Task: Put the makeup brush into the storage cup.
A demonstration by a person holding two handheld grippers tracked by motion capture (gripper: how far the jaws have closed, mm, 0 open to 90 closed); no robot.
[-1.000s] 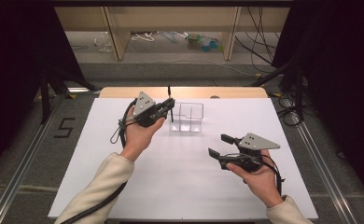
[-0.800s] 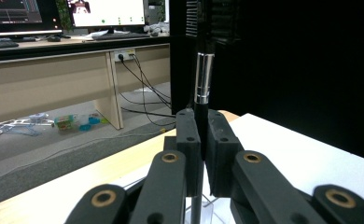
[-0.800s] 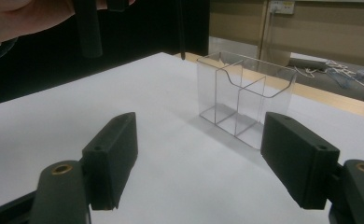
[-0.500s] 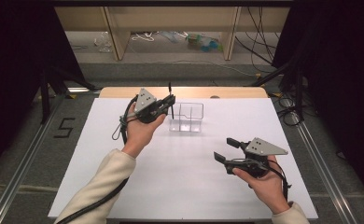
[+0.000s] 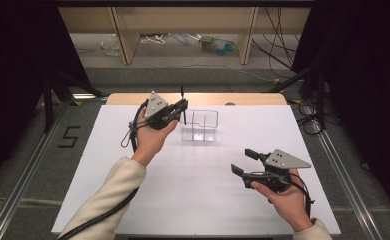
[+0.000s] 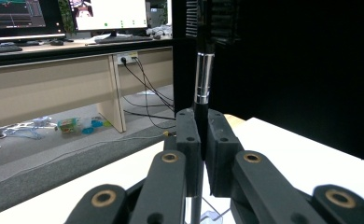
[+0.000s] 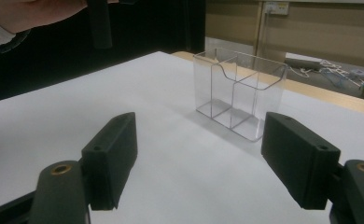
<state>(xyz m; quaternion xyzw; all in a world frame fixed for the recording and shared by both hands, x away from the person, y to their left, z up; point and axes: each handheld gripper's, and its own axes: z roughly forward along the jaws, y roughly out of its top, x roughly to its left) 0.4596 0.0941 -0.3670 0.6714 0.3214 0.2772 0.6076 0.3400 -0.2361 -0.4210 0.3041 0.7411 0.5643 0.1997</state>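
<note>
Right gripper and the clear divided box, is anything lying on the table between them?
Nothing: the right gripper view shows bare white table between the open right gripper and the clear box.

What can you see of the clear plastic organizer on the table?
The clear organizer is a small box of see-through, hard-looking plastic, open at the top, with inner walls splitting it into compartments and a scooped cut in one wall. It looks empty. It stands upright on the white table, toward the far edge. Nothing touches it: the left gripper holds a dark pen upright beside it, and the right gripper is well short, fingers apart.
</note>
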